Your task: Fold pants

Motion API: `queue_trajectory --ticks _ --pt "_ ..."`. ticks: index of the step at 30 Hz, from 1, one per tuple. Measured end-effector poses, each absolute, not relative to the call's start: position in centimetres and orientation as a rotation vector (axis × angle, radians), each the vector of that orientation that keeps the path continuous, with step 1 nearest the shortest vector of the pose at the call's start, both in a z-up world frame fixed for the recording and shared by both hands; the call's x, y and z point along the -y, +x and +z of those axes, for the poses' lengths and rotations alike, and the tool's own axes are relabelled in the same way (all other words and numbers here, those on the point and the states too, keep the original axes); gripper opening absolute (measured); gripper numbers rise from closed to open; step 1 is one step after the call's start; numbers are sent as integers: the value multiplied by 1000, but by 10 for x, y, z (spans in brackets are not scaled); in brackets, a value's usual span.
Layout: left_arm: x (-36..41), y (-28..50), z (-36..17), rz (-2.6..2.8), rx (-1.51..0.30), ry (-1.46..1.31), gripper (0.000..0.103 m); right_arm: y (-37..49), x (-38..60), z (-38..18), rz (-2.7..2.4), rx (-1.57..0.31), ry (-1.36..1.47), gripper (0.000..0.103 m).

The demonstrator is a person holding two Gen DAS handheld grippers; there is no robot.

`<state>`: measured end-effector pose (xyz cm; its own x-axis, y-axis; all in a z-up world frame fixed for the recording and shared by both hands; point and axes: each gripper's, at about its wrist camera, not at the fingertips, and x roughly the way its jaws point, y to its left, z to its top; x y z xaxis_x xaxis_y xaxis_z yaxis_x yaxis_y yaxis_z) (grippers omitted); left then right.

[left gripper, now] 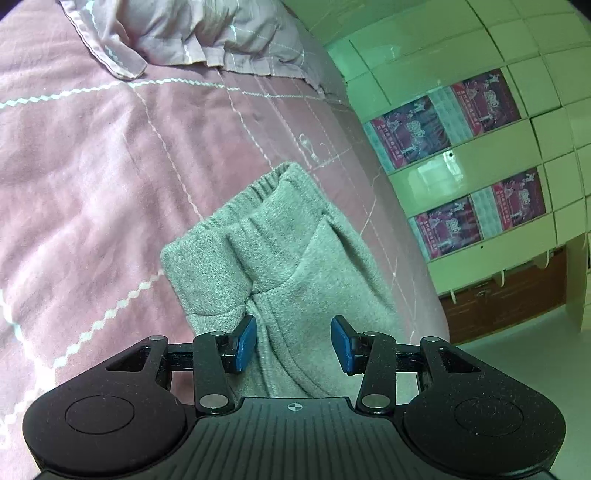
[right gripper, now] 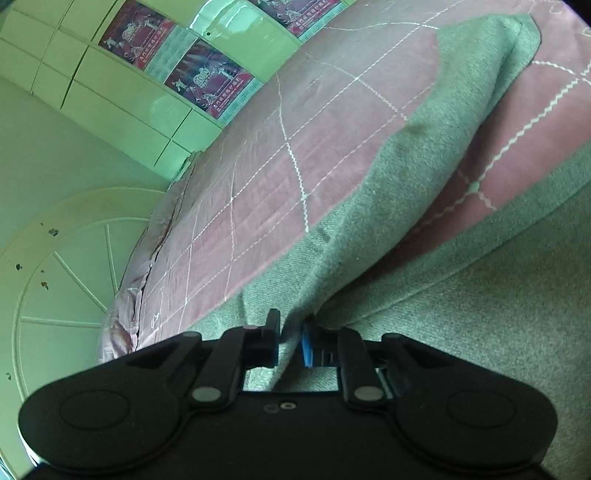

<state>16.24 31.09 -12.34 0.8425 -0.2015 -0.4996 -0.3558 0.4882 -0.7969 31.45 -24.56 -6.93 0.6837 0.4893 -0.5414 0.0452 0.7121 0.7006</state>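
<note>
Grey sweatpants [left gripper: 280, 254] lie on a pink quilted bed cover [left gripper: 92, 166]; their elastic waistband end points away from me in the left wrist view. My left gripper [left gripper: 293, 343] is open, its blue pads on either side of a fold of the grey fabric, not clamping it. In the right wrist view the pants [right gripper: 424, 166] stretch up to the far right. My right gripper [right gripper: 291, 343] is shut on a raised ridge of the grey cloth, which is lifted off the bed.
A pink pillow [left gripper: 192, 33] lies at the far end of the bed. The bed edge [left gripper: 388, 206] drops off on the right beside a pale cabinet with posters [left gripper: 454, 110]. The cabinet also shows in the right wrist view [right gripper: 129, 92], above a pale floor [right gripper: 66, 258].
</note>
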Motion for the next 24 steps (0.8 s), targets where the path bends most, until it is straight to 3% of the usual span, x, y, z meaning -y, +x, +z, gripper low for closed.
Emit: queue_trajectory --ticks 7,16,22,24 --pt "-318 185 -132 142 -678 -1057 48 309 249 -79 256 -814 767 9" --pt "-317 198 -117 138 -615 -1044 49 308 253 -86 239 -823 800 12" --pt "-334 210 -133 150 -619 -1077 49 312 253 -91 237 -834 810 13" --pt "-335 215 -135 143 -622 -1045 44 315 255 -95 219 -835 843 11"
